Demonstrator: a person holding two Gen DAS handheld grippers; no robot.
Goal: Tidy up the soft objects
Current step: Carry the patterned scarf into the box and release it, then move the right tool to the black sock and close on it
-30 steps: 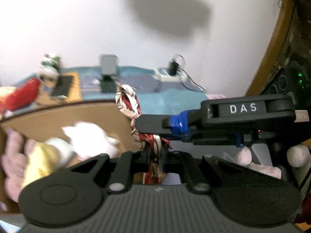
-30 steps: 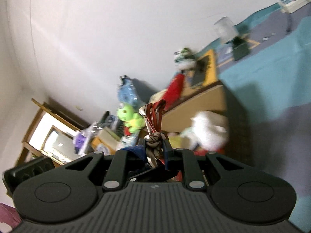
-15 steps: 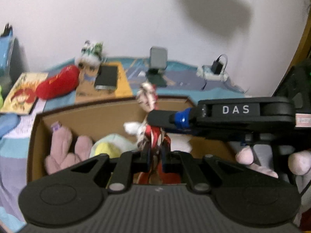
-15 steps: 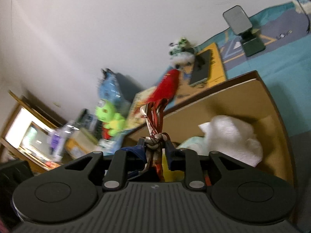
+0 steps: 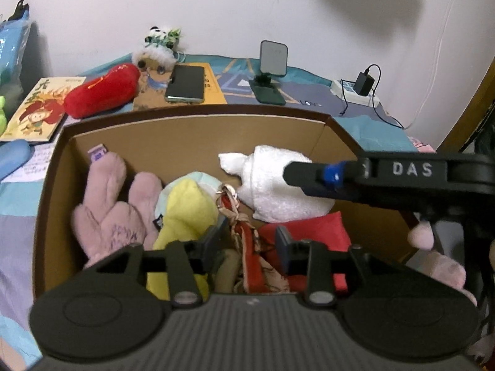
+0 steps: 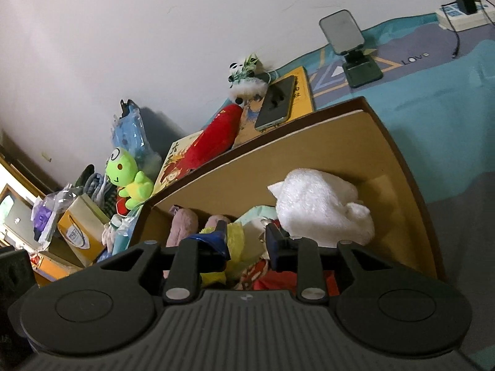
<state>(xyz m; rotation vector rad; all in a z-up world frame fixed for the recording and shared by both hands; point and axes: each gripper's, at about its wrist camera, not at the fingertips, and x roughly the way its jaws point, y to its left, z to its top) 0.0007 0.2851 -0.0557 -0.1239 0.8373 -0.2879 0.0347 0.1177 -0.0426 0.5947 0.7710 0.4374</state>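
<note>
**Cardboard box mostly filled, a few plush toys left outside**

Brown cardboard, the open box (image 5: 198, 133) sits on a blue patterned bed cover (image 5: 380, 130) and already holds most of the soft things: a pale pink plush with long ears (image 5: 108, 213), a fluffy white plush (image 5: 278, 185), a yellow and mint plush (image 5: 185, 210), a red fabric cushion (image 5: 312, 232), and a red-and-cream knotted cloth rope (image 5: 244, 232) lying between them.

Outside the box, a red chilli-shaped plush (image 5: 102, 89) rests on the bed near a dark smartphone (image 5: 185, 83), with a small panda plush (image 5: 161, 35) by the wall. A green frog plush (image 6: 126, 176) sits further off among clutter. Judging by this, sorting is well advanced but these three look left to gather.

Both tools hover over the box with fingers spread and nothing held: the left claw (image 5: 249, 239) straddles the rope without pinching it, and the right claw (image 6: 246, 236) is likewise parted.
</note>
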